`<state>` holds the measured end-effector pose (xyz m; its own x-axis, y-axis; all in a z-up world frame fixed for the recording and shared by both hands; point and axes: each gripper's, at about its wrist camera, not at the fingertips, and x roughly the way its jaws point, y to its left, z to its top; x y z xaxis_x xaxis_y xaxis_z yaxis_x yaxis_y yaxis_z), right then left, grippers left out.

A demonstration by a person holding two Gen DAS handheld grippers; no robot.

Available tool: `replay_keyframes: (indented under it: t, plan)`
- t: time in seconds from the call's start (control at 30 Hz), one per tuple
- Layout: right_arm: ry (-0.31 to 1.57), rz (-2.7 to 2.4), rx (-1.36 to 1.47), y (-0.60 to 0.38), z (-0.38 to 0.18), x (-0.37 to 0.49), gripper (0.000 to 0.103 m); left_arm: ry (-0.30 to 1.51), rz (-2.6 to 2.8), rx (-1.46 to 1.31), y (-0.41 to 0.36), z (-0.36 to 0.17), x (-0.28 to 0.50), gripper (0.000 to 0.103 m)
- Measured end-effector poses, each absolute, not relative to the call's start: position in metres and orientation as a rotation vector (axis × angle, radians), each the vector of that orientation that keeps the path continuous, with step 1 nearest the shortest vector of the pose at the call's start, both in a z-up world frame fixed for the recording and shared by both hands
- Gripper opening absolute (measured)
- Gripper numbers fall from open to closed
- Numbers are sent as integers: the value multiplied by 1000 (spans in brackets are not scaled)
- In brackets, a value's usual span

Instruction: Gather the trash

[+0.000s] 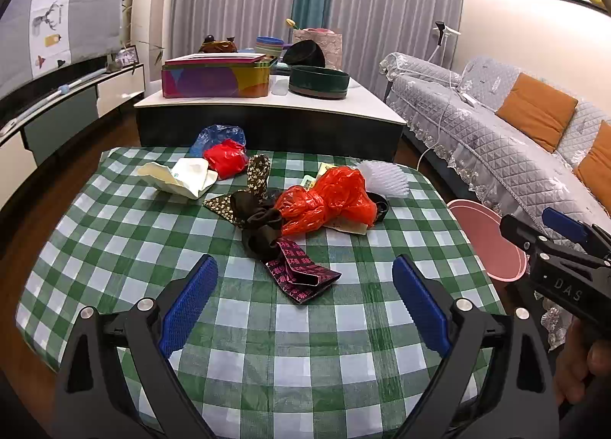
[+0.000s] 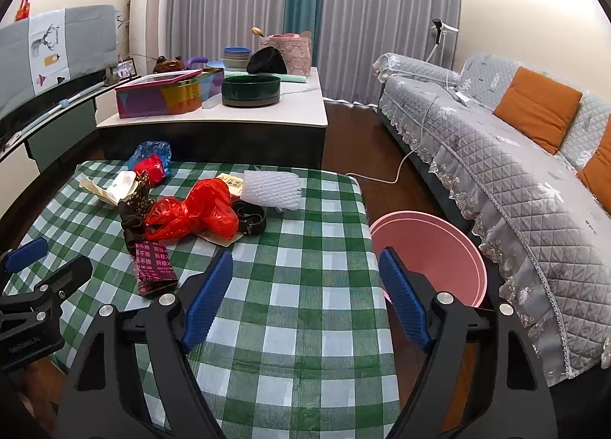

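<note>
In the left wrist view we see a green checked desk (image 1: 114, 248) strewn with trash: an orange-red plastic bag (image 1: 324, 202), a dark patterned wrapper (image 1: 301, 275) and white packaging (image 1: 183, 175), and our left tongs (image 1: 305, 278) hang spread and empty above the cloth. In the right wrist view a pink bin (image 2: 431, 248) stands on the floor just beside the desk, nothing visible inside it, while our right tongs (image 2: 305, 267) are spread and hold nothing.

Glossy crinkled plastic on the orange bag (image 1: 328, 198), white foam netting (image 2: 272, 189) beside it, smooth pink plastic bin (image 2: 427, 248), woven checked tablecloth (image 1: 267, 343), ribbed blue pads (image 1: 187, 309).
</note>
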<state>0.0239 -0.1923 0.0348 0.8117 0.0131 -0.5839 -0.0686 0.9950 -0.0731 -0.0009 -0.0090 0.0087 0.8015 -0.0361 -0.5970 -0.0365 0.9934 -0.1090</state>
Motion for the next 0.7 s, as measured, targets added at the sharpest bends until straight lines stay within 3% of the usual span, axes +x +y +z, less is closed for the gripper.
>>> replay_keyframes:
  t: [0.5, 0.7]
  plan:
    - [617, 42, -89, -192, 36, 24, 73, 639, -4, -120, -10, 9, 0, 90]
    - [626, 81, -54, -193, 37, 25, 65, 640, -4, -122, -10, 9, 0, 89]
